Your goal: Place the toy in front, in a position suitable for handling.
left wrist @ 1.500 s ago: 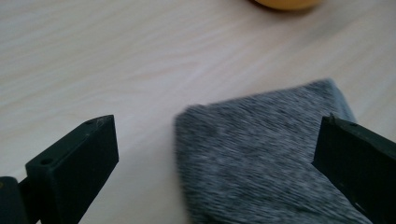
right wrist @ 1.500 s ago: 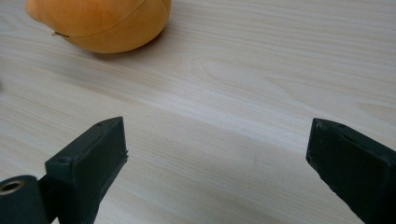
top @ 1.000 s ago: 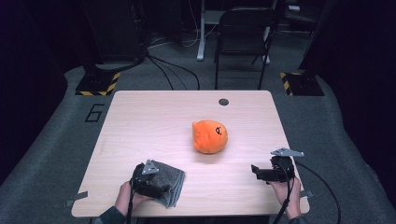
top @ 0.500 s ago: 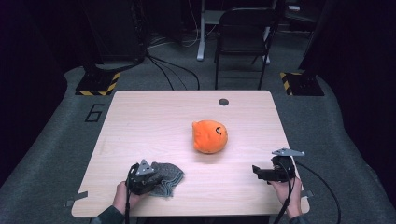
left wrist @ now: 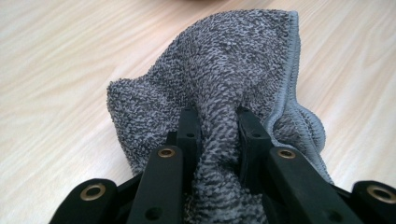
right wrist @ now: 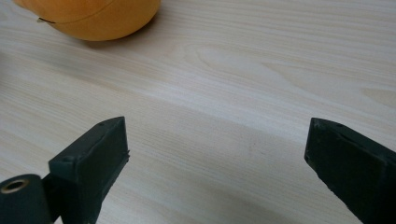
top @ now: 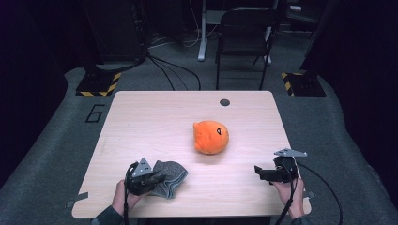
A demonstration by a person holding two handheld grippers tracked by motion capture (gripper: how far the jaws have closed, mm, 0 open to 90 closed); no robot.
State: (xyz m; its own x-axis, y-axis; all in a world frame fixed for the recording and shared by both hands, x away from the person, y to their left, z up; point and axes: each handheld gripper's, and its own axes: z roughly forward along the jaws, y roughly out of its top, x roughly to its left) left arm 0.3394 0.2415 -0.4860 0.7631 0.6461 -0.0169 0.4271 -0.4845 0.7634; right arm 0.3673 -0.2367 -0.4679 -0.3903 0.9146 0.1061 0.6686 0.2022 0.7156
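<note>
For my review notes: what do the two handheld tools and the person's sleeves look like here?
Both are black two-jaw tools. The left tool and the right tool each carry a grey three-cornered plate on top and trail a black cable. Up close, the left one's arms show brass-ringed holes. A dark sleeve shows at the left wrist.

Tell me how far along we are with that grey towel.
Done: the left gripper, jaws just closed, pinches a fold of the grey towel, which lies bunched on the table. The right gripper hangs open, holding nothing. Probably left: lifting or spreading the towel; the orange plush sits untouched.
</note>
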